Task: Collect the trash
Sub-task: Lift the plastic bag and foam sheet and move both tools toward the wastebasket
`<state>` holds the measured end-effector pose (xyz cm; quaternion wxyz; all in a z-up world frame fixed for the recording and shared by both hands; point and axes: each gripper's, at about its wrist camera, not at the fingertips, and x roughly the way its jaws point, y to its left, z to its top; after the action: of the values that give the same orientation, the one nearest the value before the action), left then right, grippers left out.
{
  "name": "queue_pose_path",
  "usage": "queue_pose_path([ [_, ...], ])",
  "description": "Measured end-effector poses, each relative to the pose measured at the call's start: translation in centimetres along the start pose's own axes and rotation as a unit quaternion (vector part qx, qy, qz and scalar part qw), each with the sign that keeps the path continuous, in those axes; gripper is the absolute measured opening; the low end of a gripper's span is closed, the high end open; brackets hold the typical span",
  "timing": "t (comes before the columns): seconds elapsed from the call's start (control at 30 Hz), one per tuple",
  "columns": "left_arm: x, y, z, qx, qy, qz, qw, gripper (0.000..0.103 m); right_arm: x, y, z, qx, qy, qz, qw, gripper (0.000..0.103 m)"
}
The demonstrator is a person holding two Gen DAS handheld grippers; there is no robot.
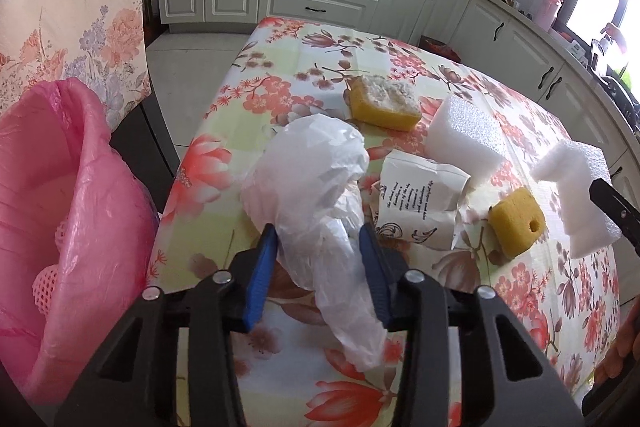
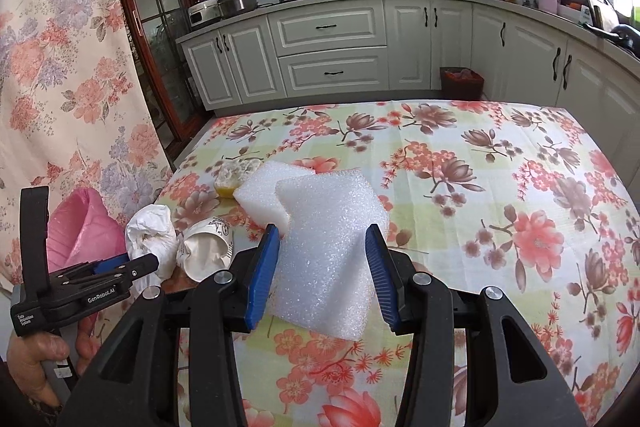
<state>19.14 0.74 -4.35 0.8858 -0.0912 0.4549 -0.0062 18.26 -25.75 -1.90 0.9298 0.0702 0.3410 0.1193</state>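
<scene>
White plastic bag [image 1: 312, 195] sits crumpled on my flowery tabletop [image 1: 532, 131], and my left hand-held gripper [image 1: 318, 239] has its blue pads pinched on the bag's tail. My right hand-held gripper [image 2: 322, 247] is clamped on a white foam piece [image 2: 324, 259], held up off the cloth. Its far end hides part of a second foam block [image 2: 260, 197]. The pink bin bag [image 1: 60, 207] waits at the left, cut off by the picture's edge. I cannot make out the bottom of it. A paper cup [image 1: 420, 203] and two yellow sponges [image 1: 518, 223] lie near.
</scene>
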Motion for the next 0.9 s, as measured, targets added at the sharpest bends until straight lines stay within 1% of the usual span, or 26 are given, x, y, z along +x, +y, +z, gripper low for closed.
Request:
queue_pose_path([
  [0.1, -0.2, 0.0, -0.2, 0.001, -0.002, 0.003, 1.0, 0.023, 0.0, -0.3, -0.2, 0.003, 0.0, 0.0, 1.0, 0.044],
  [0.23, -0.7, 0.3, -0.3, 0.001, -0.006, 0.003, 1.0, 0.019, -0.1, -0.2, -0.4, 0.002, 0.0, 0.0, 1.0, 0.044],
  [0.4, -1.7, 0.1, -0.5, 0.004, -0.017, 0.0, 0.9998, 0.017, -0.2, -0.2, -0.4, 0.002, -0.001, -0.002, 1.0, 0.044],
  [0.63, -4.0, -0.3, -0.5, 0.011, -0.044, 0.005, 0.999, 0.017, -1.1, 0.2, -0.6, -0.005, -0.009, -0.007, 1.0, 0.044],
  [0.9, -6.8, 0.1, -0.3, 0.008, -0.07, 0.007, 0.9975, 0.017, -2.0, 1.0, -0.2, -0.021, -0.024, -0.018, 0.999, 0.044],
])
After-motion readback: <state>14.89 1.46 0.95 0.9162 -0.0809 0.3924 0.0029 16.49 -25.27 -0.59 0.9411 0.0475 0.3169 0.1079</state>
